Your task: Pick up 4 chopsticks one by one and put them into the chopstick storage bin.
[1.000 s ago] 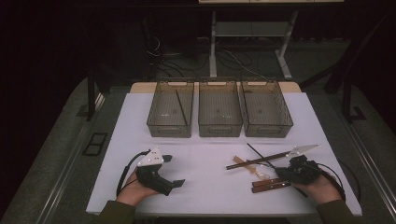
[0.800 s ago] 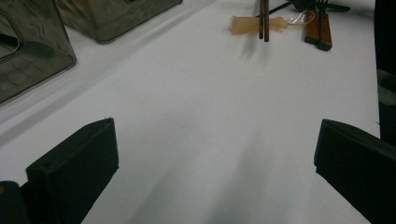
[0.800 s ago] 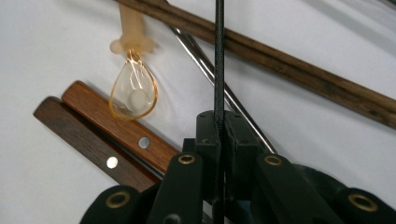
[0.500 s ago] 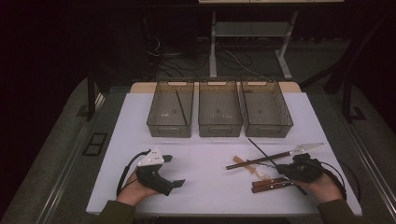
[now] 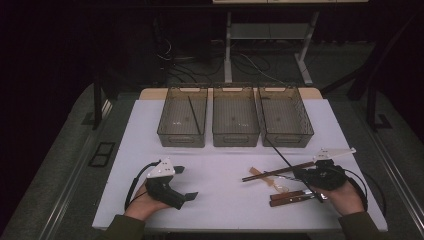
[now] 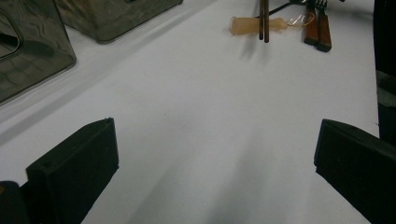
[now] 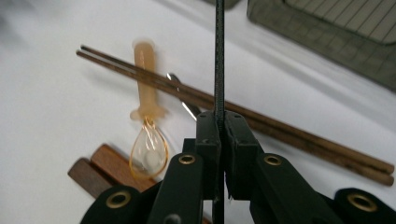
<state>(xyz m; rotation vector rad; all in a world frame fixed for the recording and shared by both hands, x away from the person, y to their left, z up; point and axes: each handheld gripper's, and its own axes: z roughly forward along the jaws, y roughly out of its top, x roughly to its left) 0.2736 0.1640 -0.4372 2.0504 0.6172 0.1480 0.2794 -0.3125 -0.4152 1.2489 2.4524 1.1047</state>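
Right tongs (image 7: pixel 218 122) pinching a thin black chopstick (image 7: pixel 219 56), pads pressed together on it low on its length. Slender and straight, dark and finely ribbed or textured along the shaft in the right gripper view. In the high view, rising from the right tongs (image 5: pixel 305 176) on a slant up and leftward, the black chopstick (image 5: pixel 278 152) reaching toward the front wall of the right bin (image 5: pixel 285 116), raised above the white table (image 5: pixel 220 170). Beneath it, a pair of brown wooden chopsticks (image 7: pixel 261 123) lying side by side, crossing over a translucent amber-handled whisk (image 7: pixel 147 126) with a small ball in its wire loops. Just beside, two wooden-handled utensils (image 5: pixel 292 197) near the right hand. Another dark chopstick (image 5: pixel 194 115) lying inside the left bin (image 5: pixel 182 117). Left tongs (image 6: pixel 210 163) spread wide with nothing between, over bare table; in the high view resting at the table's near left (image 5: pixel 186 182).
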